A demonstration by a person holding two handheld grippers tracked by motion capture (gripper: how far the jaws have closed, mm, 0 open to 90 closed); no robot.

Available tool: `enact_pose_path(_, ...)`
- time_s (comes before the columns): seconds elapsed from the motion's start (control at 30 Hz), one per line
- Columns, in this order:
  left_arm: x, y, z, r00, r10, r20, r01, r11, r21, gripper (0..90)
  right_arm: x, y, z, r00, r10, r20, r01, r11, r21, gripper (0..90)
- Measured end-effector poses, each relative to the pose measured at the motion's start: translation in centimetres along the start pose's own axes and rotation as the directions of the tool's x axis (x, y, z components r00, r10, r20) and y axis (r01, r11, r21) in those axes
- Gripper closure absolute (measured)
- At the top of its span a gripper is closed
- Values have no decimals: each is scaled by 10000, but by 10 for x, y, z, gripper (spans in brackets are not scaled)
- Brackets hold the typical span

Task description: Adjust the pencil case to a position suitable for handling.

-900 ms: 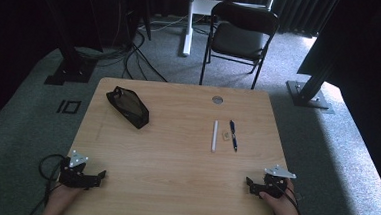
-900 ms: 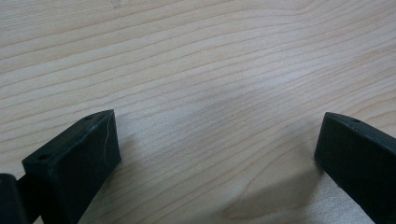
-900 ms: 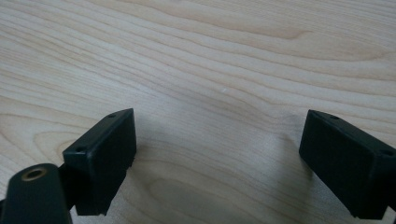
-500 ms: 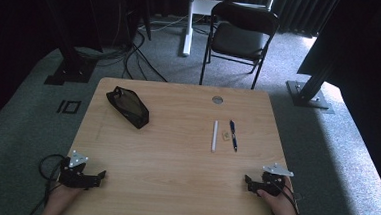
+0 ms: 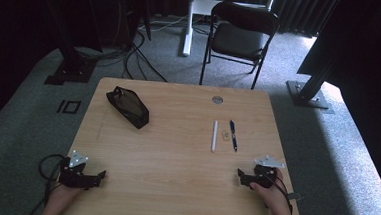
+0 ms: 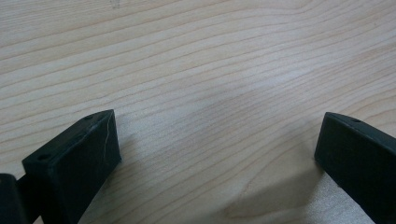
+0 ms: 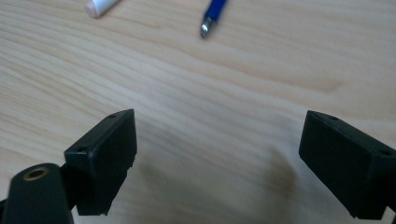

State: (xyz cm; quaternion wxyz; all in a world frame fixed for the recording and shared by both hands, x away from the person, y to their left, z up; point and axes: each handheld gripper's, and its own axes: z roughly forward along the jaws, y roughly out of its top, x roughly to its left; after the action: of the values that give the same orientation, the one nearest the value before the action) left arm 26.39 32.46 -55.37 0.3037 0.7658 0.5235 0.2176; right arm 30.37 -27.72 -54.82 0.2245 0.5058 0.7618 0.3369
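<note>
A black mesh pouch (image 5: pixel 127 106) lies at the table's far left. A white pen (image 5: pixel 215 135), a small tan piece (image 5: pixel 225 135) and a blue pen (image 5: pixel 233 135) lie side by side right of centre. My right gripper (image 5: pixel 242 179) rests near the front right edge, held by a hand, with its jaws wide apart over bare wood. In the right gripper view the white pen's end (image 7: pixel 100 6) and the blue pen's tip (image 7: pixel 211 17) show ahead of the right gripper (image 7: pixel 217 140). My left gripper (image 5: pixel 98 177) sits at the front left corner, and the left gripper (image 6: pixel 219 135) stands open over bare wood.
The wooden table (image 5: pixel 175 161) has a round grommet (image 5: pixel 217 99) near its far edge. A black folding chair (image 5: pixel 239 38) stands beyond it, with cables (image 5: pixel 136 54) on the grey carpet at the far left and a stand's base (image 5: pixel 307 94) at the right.
My right gripper has shifted slightly inward and away from the front edge. The left gripper has stayed put.
</note>
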Motion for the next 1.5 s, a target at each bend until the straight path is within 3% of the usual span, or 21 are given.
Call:
enact_pose_path(0.87,0,0,0,10000,2,9,-2,10000,-8,4,42,60,20,9958,-443,-797,381,9962,-784,112)
enact_pose_path(1.5,0,0,0,10000,3,3,-3,10000,-9,4,96,102,46,9791,-1037,-1749,799,9872,-1380,138)
